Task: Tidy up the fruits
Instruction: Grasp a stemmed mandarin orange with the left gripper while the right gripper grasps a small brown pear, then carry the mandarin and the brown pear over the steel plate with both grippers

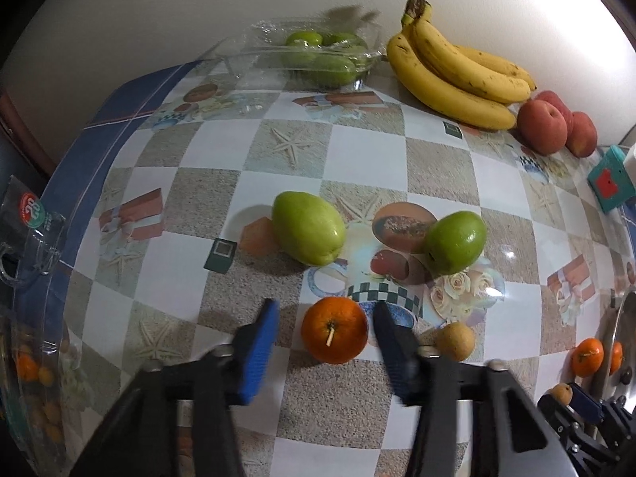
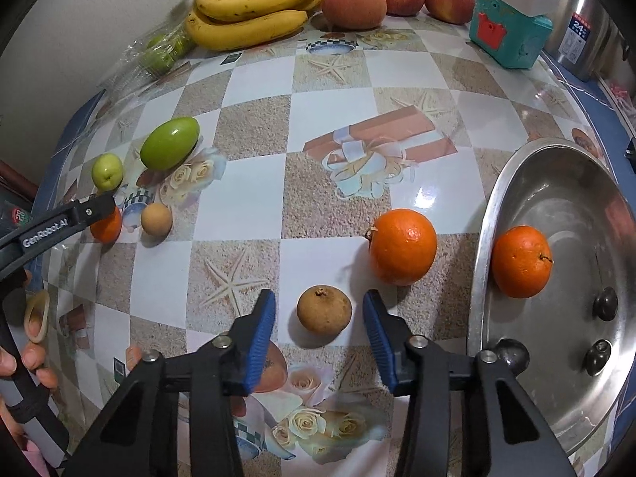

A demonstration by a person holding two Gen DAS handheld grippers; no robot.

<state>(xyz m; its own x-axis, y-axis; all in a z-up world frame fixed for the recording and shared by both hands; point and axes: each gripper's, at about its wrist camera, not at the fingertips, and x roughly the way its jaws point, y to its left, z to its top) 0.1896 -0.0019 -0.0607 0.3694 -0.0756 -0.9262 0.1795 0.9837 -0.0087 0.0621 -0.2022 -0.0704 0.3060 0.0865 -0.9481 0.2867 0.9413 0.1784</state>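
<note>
In the left wrist view an orange [image 1: 334,330] with a short stem lies on the patterned tablecloth between the blue pads of my left gripper [image 1: 326,305]. The right pad is at its skin and the left pad stands clear of it, so the gripper is open. In the right wrist view a small round brown fruit [image 2: 324,315] lies between the pads of my right gripper [image 2: 318,295], with a gap on both sides; that gripper is open too. A second orange [image 2: 402,246] rests just beyond, beside a steel bowl [image 2: 489,214] that holds another orange [image 2: 521,261].
Two green fruits [image 1: 308,227] [image 1: 455,241] and another brown fruit [image 1: 456,341] lie mid-table. Bananas [image 1: 453,75], peaches [image 1: 542,127] and a clear tray of green fruit [image 1: 318,55] line the back wall. A teal box [image 2: 510,33] stands at the back right, and a clear plastic tub [image 1: 31,318] at the left edge.
</note>
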